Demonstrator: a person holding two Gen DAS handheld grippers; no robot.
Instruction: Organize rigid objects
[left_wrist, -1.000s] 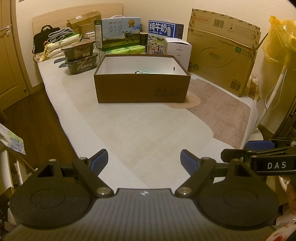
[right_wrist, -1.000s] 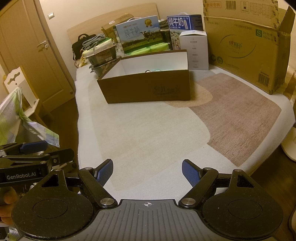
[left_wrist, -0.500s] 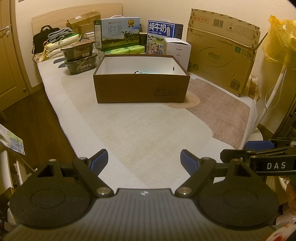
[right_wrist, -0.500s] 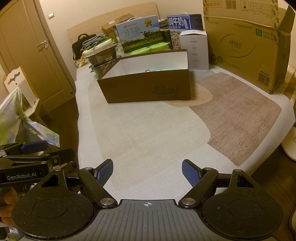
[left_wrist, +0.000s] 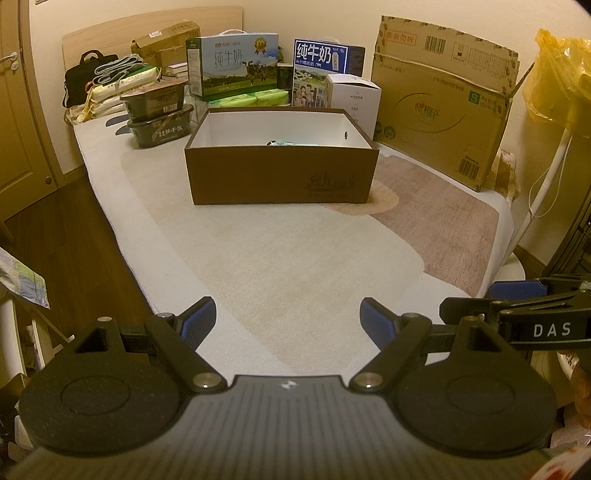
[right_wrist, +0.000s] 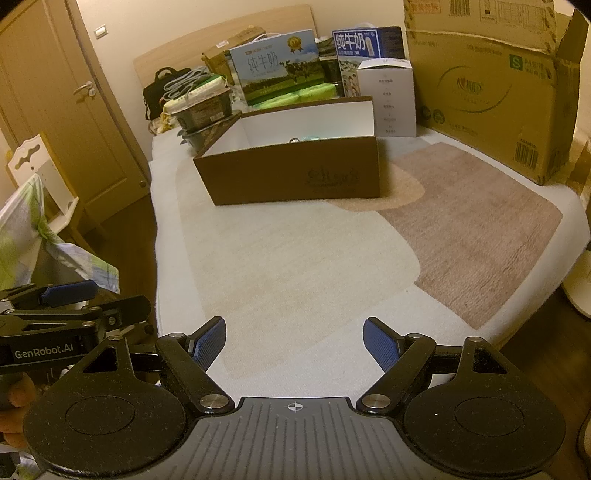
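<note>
An open brown cardboard box (left_wrist: 280, 177) (right_wrist: 295, 173) with a white inside stands in the middle of the bed. A small greenish object (left_wrist: 280, 143) (right_wrist: 303, 139) peeks over its front wall. My left gripper (left_wrist: 288, 321) hovers over the near end of the bed, open, nothing between its blue pads. My right gripper (right_wrist: 294, 341) hovers beside it, also open and empty. In the left wrist view the right gripper's side (left_wrist: 535, 314) shows at the right edge. In the right wrist view the left gripper's side (right_wrist: 55, 317) shows at the left edge.
Behind the brown box stand milk cartons (left_wrist: 232, 68) (right_wrist: 277, 66), a white box (left_wrist: 352, 98), stacked food trays (left_wrist: 159, 110) and a black bag (left_wrist: 79, 79). A large cardboard carton (left_wrist: 439, 99) (right_wrist: 491, 88) is at the right. A door (right_wrist: 62, 110) and a wooden floor lie left.
</note>
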